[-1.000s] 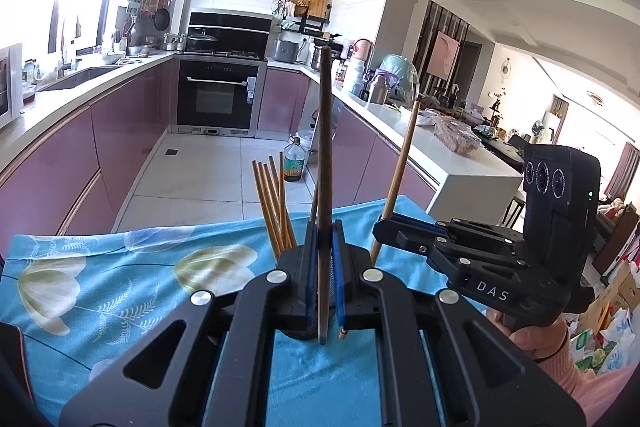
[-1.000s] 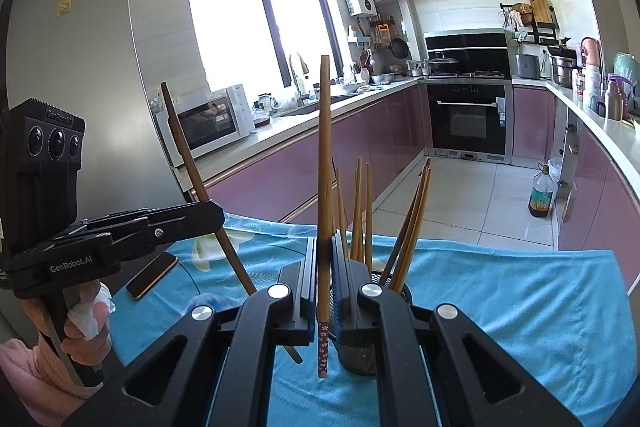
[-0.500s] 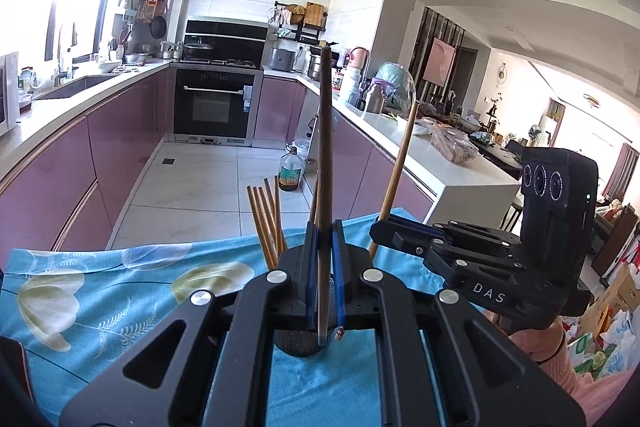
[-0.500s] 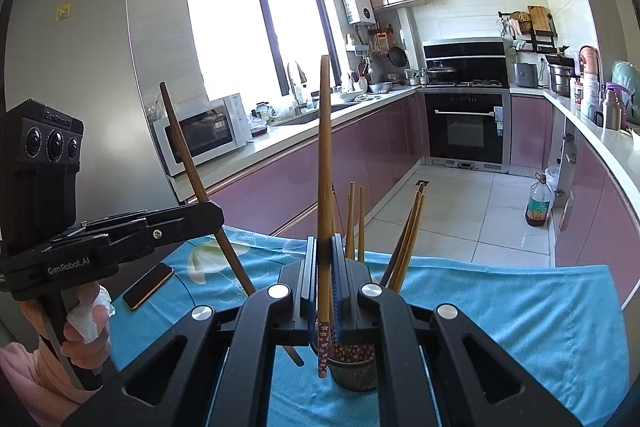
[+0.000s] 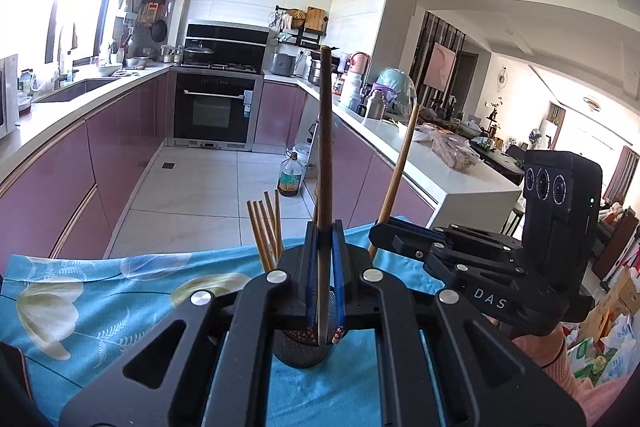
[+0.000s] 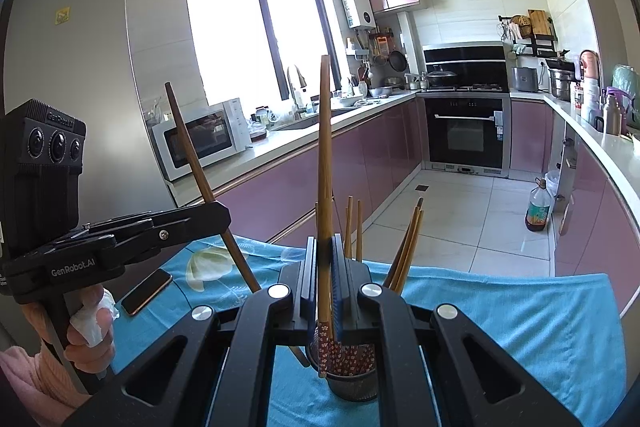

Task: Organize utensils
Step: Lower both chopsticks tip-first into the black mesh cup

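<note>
Each tool, left (image 5: 323, 287) and right (image 6: 325, 291), is clamped on one upright chopstick (image 5: 325, 163) above the mesh holder (image 6: 352, 383) on the near table (image 6: 520, 323), apparently tip-in already, so next comes lowering and releasing

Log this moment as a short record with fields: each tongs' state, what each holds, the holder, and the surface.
left tongs: shut on a dark chopstick, held upright
right tongs: shut on a lighter chopstick, patterned lower end over the holder
holder: dark mesh cup, several chopsticks already standing in it
surface: blue floral cloth
other item: phone lying on the cloth
</note>
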Demonstrator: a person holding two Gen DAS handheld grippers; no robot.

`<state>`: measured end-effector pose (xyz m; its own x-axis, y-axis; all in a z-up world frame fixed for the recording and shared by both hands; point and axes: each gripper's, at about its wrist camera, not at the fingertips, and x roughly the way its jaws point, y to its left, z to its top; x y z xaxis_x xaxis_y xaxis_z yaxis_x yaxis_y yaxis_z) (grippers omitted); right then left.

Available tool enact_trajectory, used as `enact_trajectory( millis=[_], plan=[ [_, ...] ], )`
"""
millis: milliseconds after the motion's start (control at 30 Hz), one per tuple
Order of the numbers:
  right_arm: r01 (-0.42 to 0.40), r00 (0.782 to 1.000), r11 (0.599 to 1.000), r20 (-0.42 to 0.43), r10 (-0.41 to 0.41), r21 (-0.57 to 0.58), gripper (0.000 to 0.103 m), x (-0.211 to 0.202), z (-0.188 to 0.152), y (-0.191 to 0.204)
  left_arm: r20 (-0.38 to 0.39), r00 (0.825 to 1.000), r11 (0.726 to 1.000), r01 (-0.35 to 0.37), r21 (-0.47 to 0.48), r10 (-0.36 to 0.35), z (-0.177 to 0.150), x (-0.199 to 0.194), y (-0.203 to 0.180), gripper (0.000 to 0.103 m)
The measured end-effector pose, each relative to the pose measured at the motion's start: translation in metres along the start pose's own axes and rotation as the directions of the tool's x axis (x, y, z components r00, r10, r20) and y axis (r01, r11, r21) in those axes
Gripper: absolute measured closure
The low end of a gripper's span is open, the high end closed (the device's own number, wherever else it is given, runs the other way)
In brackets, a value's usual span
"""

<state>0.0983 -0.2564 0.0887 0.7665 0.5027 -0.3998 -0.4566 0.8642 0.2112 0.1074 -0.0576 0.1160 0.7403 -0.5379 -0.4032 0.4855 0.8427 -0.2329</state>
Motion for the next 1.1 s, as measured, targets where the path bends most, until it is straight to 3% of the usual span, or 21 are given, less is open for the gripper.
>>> enact_trajectory(
  millis=[1100],
  plan=[
    [0.037, 0.999, 0.999, -0.028, -0.037, 0.021, 0.097, 0.021, 0.003, -0.011, -0.050, 0.998, 1.000, -0.028, 0.009, 0.028, 0.004, 0.031, -0.007, 0.095]
  ],
)
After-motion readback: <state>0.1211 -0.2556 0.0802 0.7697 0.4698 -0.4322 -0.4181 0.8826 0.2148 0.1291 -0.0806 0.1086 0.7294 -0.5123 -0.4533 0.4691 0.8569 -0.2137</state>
